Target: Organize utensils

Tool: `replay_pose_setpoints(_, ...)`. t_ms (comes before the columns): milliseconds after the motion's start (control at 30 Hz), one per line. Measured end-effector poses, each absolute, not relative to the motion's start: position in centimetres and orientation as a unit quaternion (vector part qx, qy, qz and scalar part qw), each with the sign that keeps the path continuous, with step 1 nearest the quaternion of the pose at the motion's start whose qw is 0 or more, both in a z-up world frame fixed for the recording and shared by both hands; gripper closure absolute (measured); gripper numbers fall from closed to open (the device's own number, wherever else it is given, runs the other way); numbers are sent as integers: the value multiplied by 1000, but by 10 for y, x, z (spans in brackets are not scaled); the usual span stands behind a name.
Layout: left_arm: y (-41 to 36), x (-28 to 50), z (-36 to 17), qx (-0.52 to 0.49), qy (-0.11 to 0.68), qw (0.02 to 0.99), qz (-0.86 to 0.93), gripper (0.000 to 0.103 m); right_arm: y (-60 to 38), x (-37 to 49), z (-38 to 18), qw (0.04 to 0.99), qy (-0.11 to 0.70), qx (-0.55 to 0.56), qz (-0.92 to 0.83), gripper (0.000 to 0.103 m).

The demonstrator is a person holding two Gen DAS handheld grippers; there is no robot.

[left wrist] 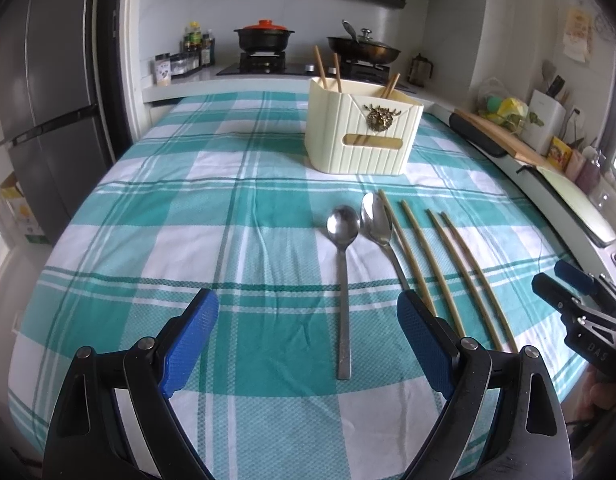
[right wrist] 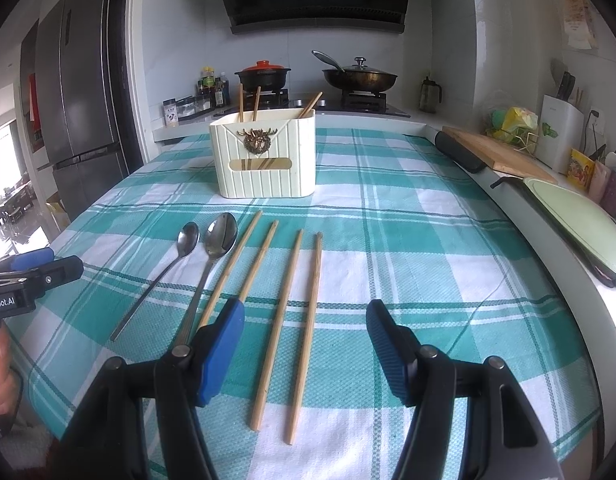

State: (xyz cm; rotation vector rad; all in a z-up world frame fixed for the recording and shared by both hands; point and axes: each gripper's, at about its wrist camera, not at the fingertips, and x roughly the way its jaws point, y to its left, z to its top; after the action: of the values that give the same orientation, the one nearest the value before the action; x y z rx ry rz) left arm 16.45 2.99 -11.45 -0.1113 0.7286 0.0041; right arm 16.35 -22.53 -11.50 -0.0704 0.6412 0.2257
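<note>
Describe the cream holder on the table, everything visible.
The holder is a cream, ribbed box with rounded corners, plastic by its look, open at the top. Its front has an envelope-style flap line, a bronze deer-head ornament and a slot window lower down. It stands upright on the checked cloth, beyond the row of spoons and chopsticks. Three chopsticks lean inside it, ends sticking out. No gripper touches it.
</note>
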Motion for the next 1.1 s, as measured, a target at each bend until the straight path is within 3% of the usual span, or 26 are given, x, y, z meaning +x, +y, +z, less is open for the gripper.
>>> replay_pose_setpoints(1100,41,172,-129,-67,375,925,17,11,-223,168,-127,936,332,-35,115,38)
